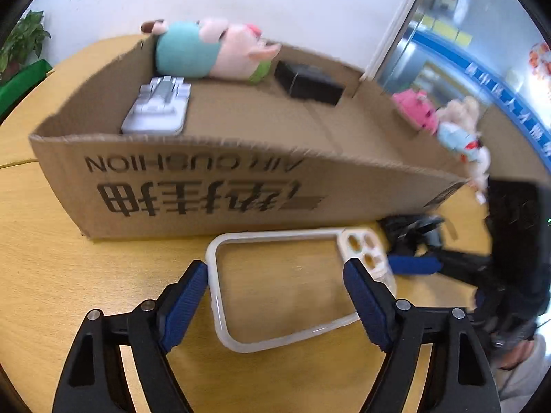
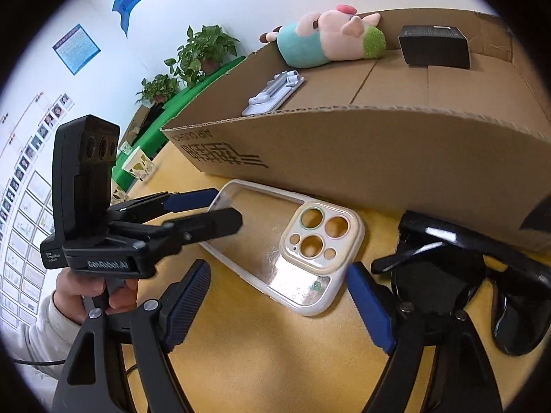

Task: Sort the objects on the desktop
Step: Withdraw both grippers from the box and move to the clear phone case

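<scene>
Clear phone case (image 1: pixel 286 285) lies flat on the yellow table (image 1: pixel 51 258), just in front of the cardboard box (image 1: pixel 241 186). Left gripper (image 1: pixel 275 275) spread wide, its blue pads (image 1: pixel 187 296) flanking the case's ends; contact unclear. Right gripper (image 2: pixel 279 289) also spread, holding nothing, hovering over the case's camera end, black sunglasses (image 2: pixel 458 275) just beside it. Box side reads "AIR CUSHION", upside down, with Chinese characters I can't read. Left gripper's body reads "GenRobot.AI". In the box: plush pig (image 2: pixel 327 41), black carton (image 2: pixel 434 46), white stand (image 2: pixel 273 93).
</scene>
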{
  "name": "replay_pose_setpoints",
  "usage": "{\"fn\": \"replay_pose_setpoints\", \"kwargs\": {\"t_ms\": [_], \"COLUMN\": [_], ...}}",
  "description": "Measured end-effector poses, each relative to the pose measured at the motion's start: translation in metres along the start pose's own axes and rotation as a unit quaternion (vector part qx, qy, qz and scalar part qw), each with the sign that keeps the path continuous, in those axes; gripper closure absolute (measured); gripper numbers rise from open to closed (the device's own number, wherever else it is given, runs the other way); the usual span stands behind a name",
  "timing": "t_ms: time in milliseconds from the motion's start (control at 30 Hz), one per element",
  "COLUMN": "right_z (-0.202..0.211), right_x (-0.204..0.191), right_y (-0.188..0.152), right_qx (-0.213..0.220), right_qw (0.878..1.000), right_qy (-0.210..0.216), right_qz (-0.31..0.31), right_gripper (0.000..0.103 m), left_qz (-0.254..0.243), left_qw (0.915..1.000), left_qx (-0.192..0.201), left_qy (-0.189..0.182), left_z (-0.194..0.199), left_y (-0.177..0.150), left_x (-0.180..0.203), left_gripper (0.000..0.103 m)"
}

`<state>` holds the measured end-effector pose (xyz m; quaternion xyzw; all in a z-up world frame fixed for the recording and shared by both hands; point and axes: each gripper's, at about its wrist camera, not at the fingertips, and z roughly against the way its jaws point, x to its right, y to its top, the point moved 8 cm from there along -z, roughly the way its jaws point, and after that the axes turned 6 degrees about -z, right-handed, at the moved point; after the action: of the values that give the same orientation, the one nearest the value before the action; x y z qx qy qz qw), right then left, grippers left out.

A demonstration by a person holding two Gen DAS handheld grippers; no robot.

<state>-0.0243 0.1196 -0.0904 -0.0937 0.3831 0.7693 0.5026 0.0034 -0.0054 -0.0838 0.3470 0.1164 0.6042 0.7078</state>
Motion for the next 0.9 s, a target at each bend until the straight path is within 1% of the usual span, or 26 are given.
{"fn": "replay_pose_setpoints", "kwargs": {"t_ms": [67,133,167,233,267,333,367,400,500,600,667,700,733,833,900], "right_z": [0.004,0.011,0.016,0.031,0.038,0.046,0.046,0.045,0.041,0.032,0.022,0.021,0.017,0.008,0.006], "right_x": [0.003,0.002,-0.001,-0.015,-0.023,-0.033,-0.034,-0.03,-0.01,0.007,0.013,0.013,0.014,0.014,0.014], "right_y": [-0.003,-0.005,-0.005,-0.007,-0.008,-0.011,-0.013,-0.015,-0.022,-0.022,-0.018,-0.013,-0.008,0.004,0.008], "right_qx": [0.007,0.017,0.026,0.047,0.058,0.069,0.065,0.06,0.039,0.019,0.013,0.022,0.022,0.026,0.027], "right_qw": [1.0,1.0,0.999,0.998,0.996,0.995,0.996,0.997,0.999,1.0,0.999,0.999,0.999,0.999,0.999], "right_qy": [0.006,0.017,0.023,0.052,0.058,0.046,0.034,0.024,0.018,0.001,0.004,0.008,0.008,0.001,0.007], "right_qz": [-0.011,-0.016,-0.012,0.008,0.02,0.048,0.054,0.046,-0.001,-0.022,-0.032,-0.031,-0.033,-0.031,-0.034], "right_gripper": [0.02,0.02,0.021,0.021,0.021,0.021,0.021,0.021,0.021,0.021,0.021,0.021,0.021,0.02,0.019], "left_qz": [-0.013,-0.032,-0.04,-0.043,-0.046,-0.06,-0.063,-0.057,-0.011,0.02,0.036,0.042,0.04,0.039,0.042], "left_qw": [0.9994,0.9981,0.9973,0.9958,0.9953,0.9952,0.9958,0.9967,0.9989,0.9987,0.9978,0.9969,0.9969,0.9978,0.9979], "left_qx": [0.031,0.051,0.057,0.057,0.056,0.052,0.047,0.04,0.013,-0.014,-0.034,-0.043,-0.037,-0.038,-0.03], "left_qy": [-0.013,-0.014,-0.024,-0.057,-0.064,-0.057,-0.046,-0.041,-0.045,-0.044,-0.045,-0.051,-0.056,-0.039,-0.04], "left_z": [0.014,0.026,0.032,0.036,0.038,0.037,0.036,0.033,0.025,0.011,-0.001,-0.006,-0.007,-0.012,-0.01], "left_y": [0.007,0.014,0.015,0.014,0.01,0.007,0.003,0.0,-0.009,-0.012,-0.016,-0.018,-0.016,-0.012,-0.008], "left_x": [0.011,0.019,0.024,0.033,0.038,0.042,0.041,0.038,0.023,0.011,0.005,0.004,0.005,0.001,-0.001], "left_gripper": [0.024,0.024,0.024,0.024,0.024,0.024,0.024,0.024,0.024,0.024,0.024,0.024,0.023,0.023,0.023]}}
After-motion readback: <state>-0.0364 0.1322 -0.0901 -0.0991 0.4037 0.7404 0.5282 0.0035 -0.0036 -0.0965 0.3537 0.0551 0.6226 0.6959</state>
